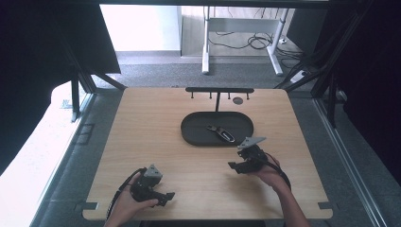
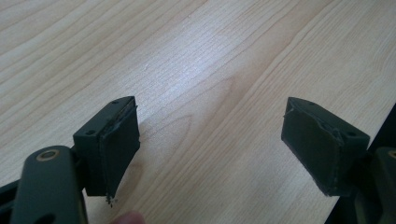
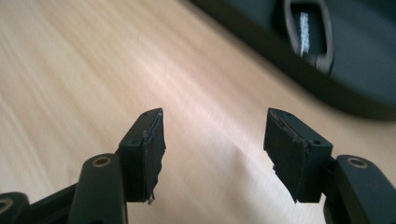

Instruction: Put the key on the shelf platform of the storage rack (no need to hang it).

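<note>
While a key fob (image 1: 221,132) lies in the tray (image 1: 191,130), left gripper (image 1: 166,196) and right gripper (image 1: 232,165) gape empty.

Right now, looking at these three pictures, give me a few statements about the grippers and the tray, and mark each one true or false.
1. The left gripper is open with nothing between its jaws. True.
2. The right gripper is shut on the key fob. False: it is open, and the key fob lies in the tray.
3. The tray is black and oval. True.
4. The left gripper is inside the tray. False: it is near the table's front edge.
</note>
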### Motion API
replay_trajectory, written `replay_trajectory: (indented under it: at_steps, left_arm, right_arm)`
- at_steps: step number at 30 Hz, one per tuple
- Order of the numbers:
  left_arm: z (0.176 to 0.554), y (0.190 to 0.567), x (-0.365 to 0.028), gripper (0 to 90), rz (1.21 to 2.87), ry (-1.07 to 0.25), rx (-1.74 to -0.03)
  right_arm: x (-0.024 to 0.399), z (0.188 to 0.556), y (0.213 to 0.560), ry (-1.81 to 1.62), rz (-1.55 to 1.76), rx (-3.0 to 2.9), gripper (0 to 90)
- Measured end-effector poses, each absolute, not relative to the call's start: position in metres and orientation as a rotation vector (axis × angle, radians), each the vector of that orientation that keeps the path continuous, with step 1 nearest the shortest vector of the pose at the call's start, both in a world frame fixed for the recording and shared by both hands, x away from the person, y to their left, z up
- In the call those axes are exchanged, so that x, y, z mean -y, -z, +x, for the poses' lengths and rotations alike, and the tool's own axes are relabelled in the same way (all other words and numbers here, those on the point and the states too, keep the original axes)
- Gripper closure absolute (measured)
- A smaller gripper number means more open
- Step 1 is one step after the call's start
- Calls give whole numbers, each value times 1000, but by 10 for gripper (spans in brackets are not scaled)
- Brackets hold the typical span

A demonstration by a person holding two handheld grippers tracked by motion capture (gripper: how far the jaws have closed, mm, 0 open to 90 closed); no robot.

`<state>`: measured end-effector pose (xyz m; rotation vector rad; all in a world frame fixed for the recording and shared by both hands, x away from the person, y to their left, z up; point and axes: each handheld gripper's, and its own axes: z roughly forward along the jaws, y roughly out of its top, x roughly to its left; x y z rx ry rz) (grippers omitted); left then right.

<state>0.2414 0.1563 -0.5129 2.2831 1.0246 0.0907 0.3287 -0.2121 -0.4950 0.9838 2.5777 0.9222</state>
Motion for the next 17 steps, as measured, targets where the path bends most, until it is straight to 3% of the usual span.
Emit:
replay_trajectory:
  at_steps: [5, 17]
  left_arm:
    - [242, 513, -157, 196, 2290, -95, -1028]
    - [241, 512, -156, 196, 2292, -102, -1024]
  right_arm:
    - [222, 310, 508, -953, 1002, -2579, 391]
    - [227, 310, 510, -950, 987, -2571, 380]
